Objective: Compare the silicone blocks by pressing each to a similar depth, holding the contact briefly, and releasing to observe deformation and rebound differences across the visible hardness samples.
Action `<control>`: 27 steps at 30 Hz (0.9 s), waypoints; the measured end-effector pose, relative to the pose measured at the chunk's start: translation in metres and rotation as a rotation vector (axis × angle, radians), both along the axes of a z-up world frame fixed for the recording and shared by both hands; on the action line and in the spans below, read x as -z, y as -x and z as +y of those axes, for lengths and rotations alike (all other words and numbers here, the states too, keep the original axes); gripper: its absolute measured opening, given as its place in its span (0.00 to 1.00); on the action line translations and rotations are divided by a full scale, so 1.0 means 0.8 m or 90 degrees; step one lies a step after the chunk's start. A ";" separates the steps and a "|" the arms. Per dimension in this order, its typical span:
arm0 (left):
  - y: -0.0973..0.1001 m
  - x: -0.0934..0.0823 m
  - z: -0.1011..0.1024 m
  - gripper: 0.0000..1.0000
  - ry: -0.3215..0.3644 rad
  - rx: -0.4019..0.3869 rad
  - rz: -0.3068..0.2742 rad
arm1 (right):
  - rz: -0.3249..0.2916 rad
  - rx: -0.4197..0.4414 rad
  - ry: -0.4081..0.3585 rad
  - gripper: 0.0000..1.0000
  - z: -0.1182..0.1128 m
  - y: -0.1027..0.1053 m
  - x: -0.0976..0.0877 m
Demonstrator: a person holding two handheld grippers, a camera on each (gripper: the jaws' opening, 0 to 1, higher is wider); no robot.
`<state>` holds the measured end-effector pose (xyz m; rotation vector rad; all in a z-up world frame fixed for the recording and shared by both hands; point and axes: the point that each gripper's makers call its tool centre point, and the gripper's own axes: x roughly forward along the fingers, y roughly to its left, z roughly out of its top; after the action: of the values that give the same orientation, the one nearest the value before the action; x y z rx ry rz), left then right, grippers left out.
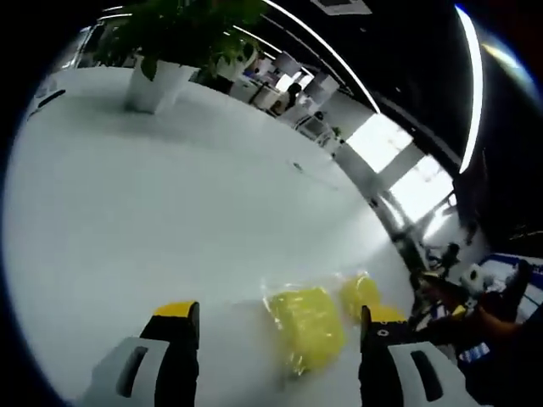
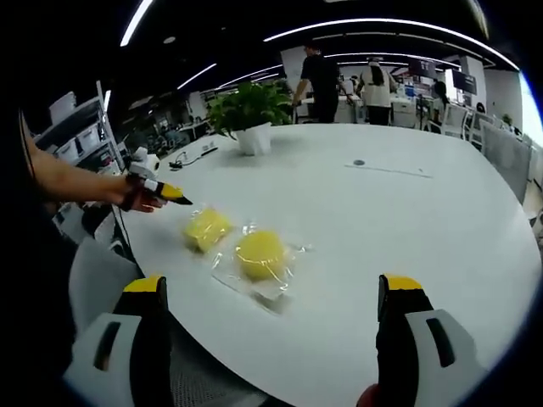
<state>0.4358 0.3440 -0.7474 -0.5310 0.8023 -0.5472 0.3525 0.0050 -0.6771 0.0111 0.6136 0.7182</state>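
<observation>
Right gripper point(image 2: 273, 339) hung low over the near edge of the white tabletop point(image 2: 407, 212), fingers spread wide, nothing between them. Just beyond, two soft-looking yellow silicone blocks lay close together, each in a crinkled clear plastic bag: the nearer, rounder block point(image 2: 260, 253) and the farther, squarer block point(image 2: 207, 227). Left gripper point(image 2: 161, 192) was held in a hand beside the farther block, its tip short of touching.

In the left gripper view, left gripper point(image 1: 276, 326) had its fingers wide apart and empty, hovering over the squarer block point(image 1: 307, 324), the rounder one point(image 1: 360, 293) behind it.

Judged: no press under way; neither block showed a dent, and the bags looked unopened. All presses apparently remained.

Tabletop smooth, matte. Farther off stood a leafy green plant in a white pot point(image 2: 252, 136); people standing beyond it.
</observation>
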 end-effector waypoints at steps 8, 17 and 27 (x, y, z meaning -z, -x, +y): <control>-0.017 0.022 -0.001 0.60 0.018 -0.023 0.040 | 0.010 0.015 -0.009 0.96 0.002 0.003 0.004; -0.015 0.037 -0.012 0.39 0.073 -0.040 0.071 | 0.023 0.026 -0.012 0.96 0.002 0.014 0.012; -0.008 0.035 -0.032 0.13 0.199 -0.068 0.140 | 0.028 0.037 -0.019 0.96 0.000 0.019 0.013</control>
<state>0.4424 0.3187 -0.7755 -0.9297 0.8963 -0.5234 0.3370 0.0046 -0.6877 0.0716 0.6419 0.6715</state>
